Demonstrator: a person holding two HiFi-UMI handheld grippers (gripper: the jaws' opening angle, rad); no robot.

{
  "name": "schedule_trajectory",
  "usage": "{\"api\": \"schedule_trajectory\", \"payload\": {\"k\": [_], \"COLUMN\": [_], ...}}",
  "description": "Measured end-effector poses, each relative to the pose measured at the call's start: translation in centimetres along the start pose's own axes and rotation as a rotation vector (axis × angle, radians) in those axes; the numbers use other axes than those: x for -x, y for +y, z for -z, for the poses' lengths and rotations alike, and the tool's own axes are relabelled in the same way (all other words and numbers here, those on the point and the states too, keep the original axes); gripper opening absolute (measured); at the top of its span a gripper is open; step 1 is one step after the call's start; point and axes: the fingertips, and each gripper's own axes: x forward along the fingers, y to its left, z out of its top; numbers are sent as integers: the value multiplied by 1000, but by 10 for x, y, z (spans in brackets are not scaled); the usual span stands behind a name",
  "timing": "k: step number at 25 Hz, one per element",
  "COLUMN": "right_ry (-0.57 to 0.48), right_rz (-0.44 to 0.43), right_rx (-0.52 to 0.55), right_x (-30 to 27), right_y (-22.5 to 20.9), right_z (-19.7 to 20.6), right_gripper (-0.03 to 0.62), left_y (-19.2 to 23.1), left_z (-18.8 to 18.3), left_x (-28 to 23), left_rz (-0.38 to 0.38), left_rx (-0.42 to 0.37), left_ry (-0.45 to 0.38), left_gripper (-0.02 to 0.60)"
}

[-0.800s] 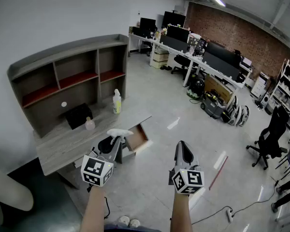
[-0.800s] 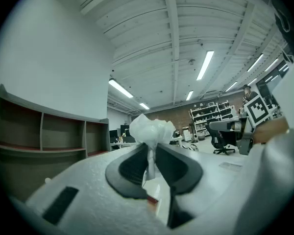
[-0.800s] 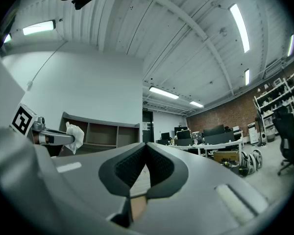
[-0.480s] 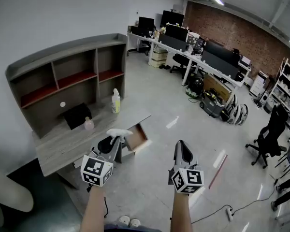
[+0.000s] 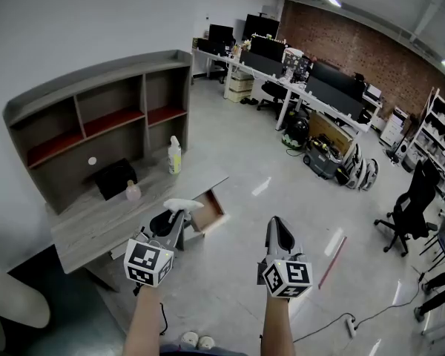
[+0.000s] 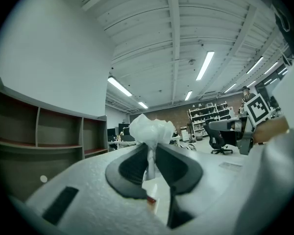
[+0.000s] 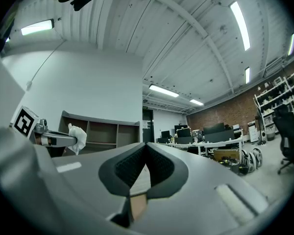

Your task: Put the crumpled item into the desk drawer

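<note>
My left gripper [image 5: 182, 212] is shut on a white crumpled item [image 5: 184, 204], which puffs out above the closed jaw tips [image 6: 152, 129]. In the head view it hangs in front of the grey desk [image 5: 96, 221], just left of the open drawer [image 5: 211, 211] with its brown inside. My right gripper [image 5: 277, 230] is shut and empty, held over the floor to the right of the drawer. In the right gripper view, the jaws meet at the tips [image 7: 146, 146], and the left gripper with the crumpled item [image 7: 78, 137] shows at the left.
On the desk stand a spray bottle [image 5: 175, 155], a small pink bottle [image 5: 133, 191] and a black box [image 5: 115, 178] under a shelf unit [image 5: 96, 117]. Office desks with monitors [image 5: 311, 87] and a black chair [image 5: 411, 213] lie beyond on the grey floor.
The desk and shelf have drifted slightly left in the head view. Both grippers keep their places and their grip.
</note>
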Motion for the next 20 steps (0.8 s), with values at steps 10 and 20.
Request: {"api": "schedule_trajectory", "payload": {"k": [10, 20], "right_ry": [12, 16], "right_rz": [18, 54], "right_rx": [-9, -35], "right_x": [-14, -31], "right_y": [1, 7], "right_z": [14, 34], "right_gripper": [14, 14], "left_y": [13, 35], "left_z": [13, 32], "left_x": [-9, -20], "left_rz": [17, 45], "left_rx": [7, 2], "left_ry": [10, 33], "left_gripper": [52, 52]}}
